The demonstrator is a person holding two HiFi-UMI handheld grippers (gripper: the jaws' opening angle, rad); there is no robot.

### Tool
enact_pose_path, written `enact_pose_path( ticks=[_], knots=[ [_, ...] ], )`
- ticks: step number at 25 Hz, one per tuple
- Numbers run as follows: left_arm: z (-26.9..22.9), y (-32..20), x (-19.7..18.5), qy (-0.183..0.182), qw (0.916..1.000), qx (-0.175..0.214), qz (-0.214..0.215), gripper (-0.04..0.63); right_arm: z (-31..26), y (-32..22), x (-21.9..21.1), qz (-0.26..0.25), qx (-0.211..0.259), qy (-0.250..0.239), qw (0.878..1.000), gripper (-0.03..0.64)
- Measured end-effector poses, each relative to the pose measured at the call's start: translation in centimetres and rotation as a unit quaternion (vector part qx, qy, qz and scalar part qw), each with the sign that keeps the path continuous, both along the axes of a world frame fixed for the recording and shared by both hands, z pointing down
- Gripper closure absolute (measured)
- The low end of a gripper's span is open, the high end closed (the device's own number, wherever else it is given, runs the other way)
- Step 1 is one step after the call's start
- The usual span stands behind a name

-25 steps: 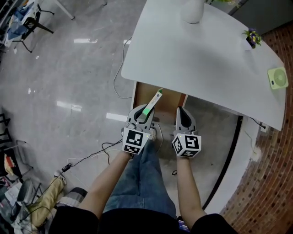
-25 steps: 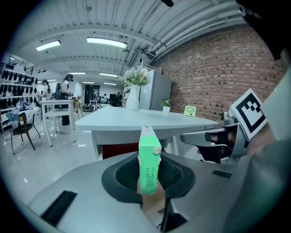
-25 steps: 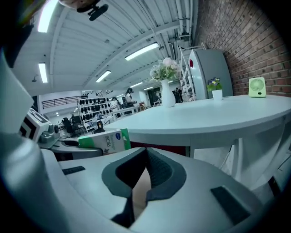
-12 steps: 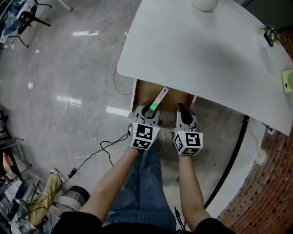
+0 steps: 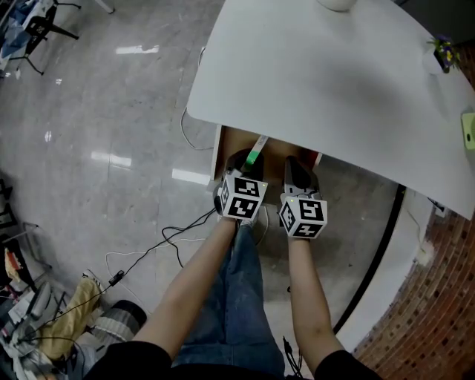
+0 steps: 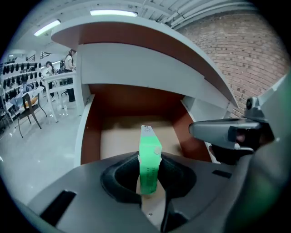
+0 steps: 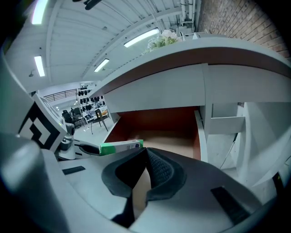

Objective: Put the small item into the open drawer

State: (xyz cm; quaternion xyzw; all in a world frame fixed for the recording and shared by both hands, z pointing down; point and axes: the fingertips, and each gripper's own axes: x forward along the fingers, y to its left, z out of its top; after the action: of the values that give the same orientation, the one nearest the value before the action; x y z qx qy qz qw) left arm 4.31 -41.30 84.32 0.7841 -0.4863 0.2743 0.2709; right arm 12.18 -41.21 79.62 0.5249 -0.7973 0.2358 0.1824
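Note:
My left gripper (image 5: 249,162) is shut on a small green and white box (image 5: 255,152), which sticks out forward over the open drawer (image 5: 220,151). The left gripper view shows the box (image 6: 149,157) standing on edge between the dark pads (image 6: 120,179), above the drawer's wooden floor (image 6: 120,136). My right gripper (image 5: 295,166) hovers just right of it at the drawer's front, jaws shut with nothing between them (image 7: 145,169). The right gripper view has the box (image 7: 121,146) at left and the drawer (image 7: 154,125) ahead.
The white table top (image 5: 319,82) overhangs the drawer's back part. A white vase base (image 5: 338,4), a small plant (image 5: 443,53) and a green round object (image 5: 469,130) stand on it. Cables (image 5: 171,237) lie on the grey floor at left. A brick wall (image 5: 438,297) is at right.
Both grippers have moved forward toward the table. The box held by the left gripper now reaches over the drawer and close under the table's edge.

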Motion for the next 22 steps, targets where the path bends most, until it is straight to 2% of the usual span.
enact_pose_path(
  ticks=[9,13,15,17,22],
  knots=[
    [2.0,0.1,0.6,-0.001,0.9993,-0.038,-0.002,0.477,0.4,-0.1,0.9,0.012,-0.001,0.001,1.0,0.615],
    [1.8,0.1,0.7,0.003,0.9993,-0.038,0.001,0.401,0.4,0.1,1.0,0.016,-0.001,0.003,1.0,0.615],
    [1.5,0.0,0.5,0.008,0.9995,-0.03,-0.004,0.336,0.4,0.2,1.1,0.018,-0.002,0.003,1.0,0.615],
    [1.4,0.2,0.3,0.012,0.9996,-0.025,-0.006,0.297,0.3,0.3,1.1,0.02,-0.002,0.003,1.0,0.615],
    [1.2,0.3,0.1,0.021,0.9996,-0.018,-0.009,0.287,0.3,0.3,1.1,0.022,-0.001,0.002,1.0,0.615]
  ],
)
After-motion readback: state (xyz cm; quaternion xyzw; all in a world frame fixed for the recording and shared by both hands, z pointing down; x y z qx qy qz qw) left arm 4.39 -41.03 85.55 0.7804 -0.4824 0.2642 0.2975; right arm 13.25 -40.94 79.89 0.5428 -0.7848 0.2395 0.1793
